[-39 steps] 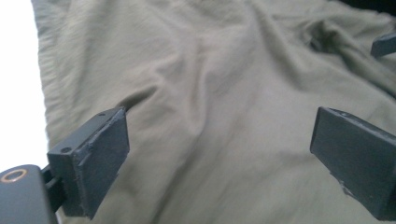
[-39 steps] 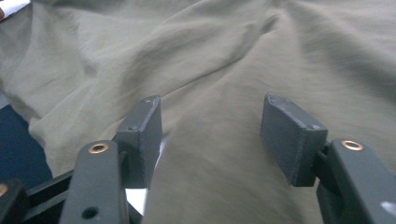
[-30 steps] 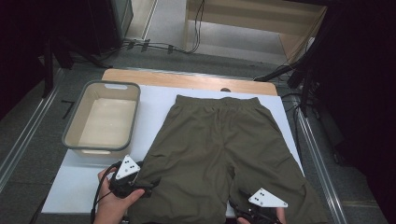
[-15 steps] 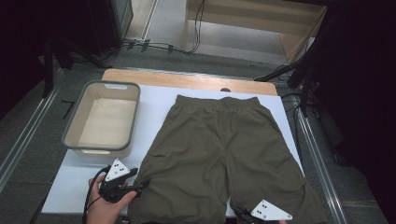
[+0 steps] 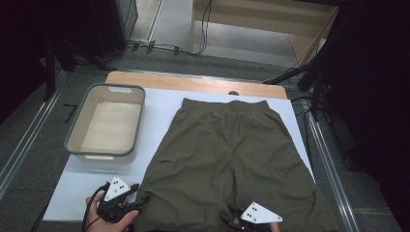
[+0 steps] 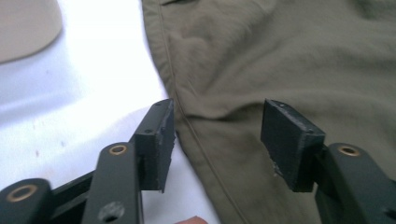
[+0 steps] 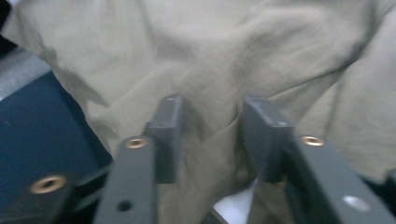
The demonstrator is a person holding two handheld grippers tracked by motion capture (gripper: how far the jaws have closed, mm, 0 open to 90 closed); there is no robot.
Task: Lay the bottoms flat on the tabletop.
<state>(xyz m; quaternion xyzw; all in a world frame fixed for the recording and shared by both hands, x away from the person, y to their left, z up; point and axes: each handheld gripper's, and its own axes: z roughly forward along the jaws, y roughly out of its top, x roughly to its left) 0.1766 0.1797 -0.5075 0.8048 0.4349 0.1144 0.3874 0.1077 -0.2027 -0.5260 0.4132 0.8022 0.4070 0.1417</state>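
Olive cloth of the shorts (image 5: 232,159), spread flat beside the tub (image 5: 106,123), sits between our left gripper (image 6: 217,133) and right gripper (image 7: 210,140), both closing but unclenched, so we might pinch one layer only.

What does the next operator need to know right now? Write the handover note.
Left gripper: jaws apart and just been closing, straddling the outer hem edge of the shorts' left leg; pads not pressing yet.
Right gripper: jaws partly open over a fold of fabric near the other leg's hem; no firm grip visible.
Olive shorts: spread flat on the white table cover, waistband at the far side, legs toward the person.
Grey bin: to the left of the shorts, nothing in it.
Done: shorts laid out, both grippers at the leg hems.
Left: probably grasp both hems and begin folding; likely into the bin afterwards.
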